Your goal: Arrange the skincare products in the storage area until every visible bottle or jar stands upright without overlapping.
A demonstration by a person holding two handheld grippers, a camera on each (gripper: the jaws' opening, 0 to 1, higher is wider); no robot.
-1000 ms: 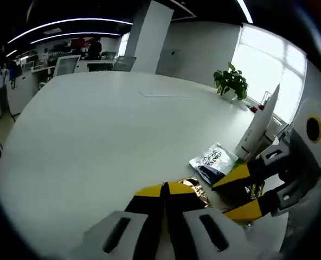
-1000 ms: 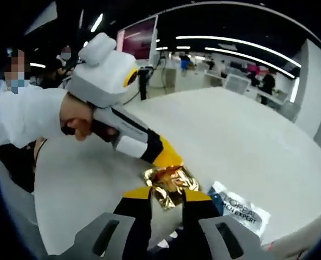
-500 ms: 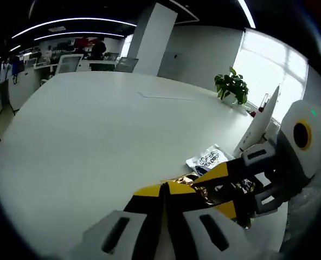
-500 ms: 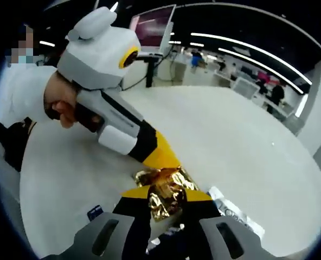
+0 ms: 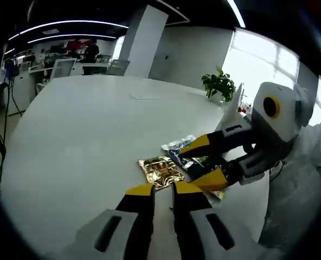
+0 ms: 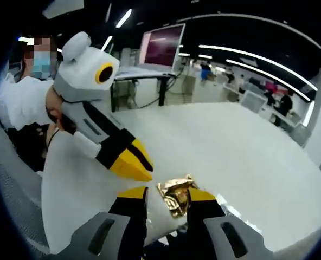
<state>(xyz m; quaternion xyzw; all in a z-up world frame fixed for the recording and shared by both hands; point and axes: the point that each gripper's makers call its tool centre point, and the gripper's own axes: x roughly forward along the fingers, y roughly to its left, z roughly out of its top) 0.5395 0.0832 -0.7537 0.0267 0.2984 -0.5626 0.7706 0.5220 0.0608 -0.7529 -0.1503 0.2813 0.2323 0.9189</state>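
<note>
1. A crinkled gold foil sachet (image 5: 159, 170) now lies free on the white round table (image 5: 84, 130), near the edge closest to the person. Half a second ago the left gripper (image 5: 161, 190) was pinched shut right at it; that gripper has since drawn back, its yellow-tipped jaws parted by a narrow gap with nothing between them.

2. In the right gripper view the same sachet (image 6: 175, 196) sits between the right gripper (image 6: 166, 194) tips, which stand apart; whether they press the foil cannot be told. The left gripper (image 6: 134, 161) hangs just beside it, clear of the packet where it earlier touched.

3. The left gripper view shows the right gripper (image 5: 203, 162) spread wide over a silver-and-blue printed sachet (image 5: 180, 147) and neighbouring packets beside the gold one, closer to them than a second ago.

4. The handover appears finished, so the foil packet looks ready for placing; no bottle or jar can be made out yet.

5. A green potted plant (image 5: 219, 85) stands at the table's far edge.
</note>
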